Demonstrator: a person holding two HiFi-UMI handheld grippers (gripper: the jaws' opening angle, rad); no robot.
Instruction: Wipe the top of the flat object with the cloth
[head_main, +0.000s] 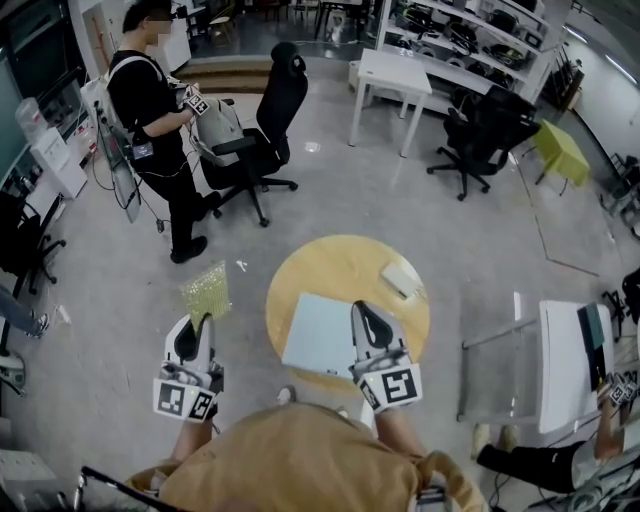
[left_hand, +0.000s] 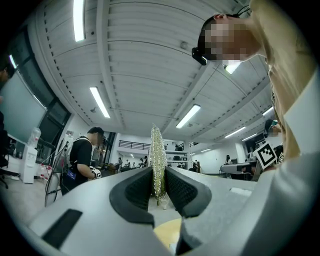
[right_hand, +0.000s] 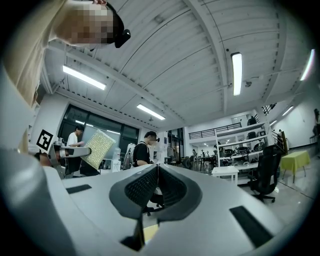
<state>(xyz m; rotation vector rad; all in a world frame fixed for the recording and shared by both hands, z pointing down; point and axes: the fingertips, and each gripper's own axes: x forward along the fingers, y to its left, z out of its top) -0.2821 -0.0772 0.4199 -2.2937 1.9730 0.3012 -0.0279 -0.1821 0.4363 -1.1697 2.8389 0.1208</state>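
My left tongs (head_main: 203, 320) clamping the cloth (head_main: 205, 288) beside the desk (head_main: 335, 262), right tongs (head_main: 362, 312) closed, empty, hiding the flat object's (head_main: 312, 335) edge

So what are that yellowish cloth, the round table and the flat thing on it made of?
The cloth looks like a coarse woven mesh, maybe synthetic: it glitters and shows a dotted weave. The round table seems wood or veneer, matte, with a warm tan colour. The flat object is smooth, pale grey-blue, probably plastic or painted board.
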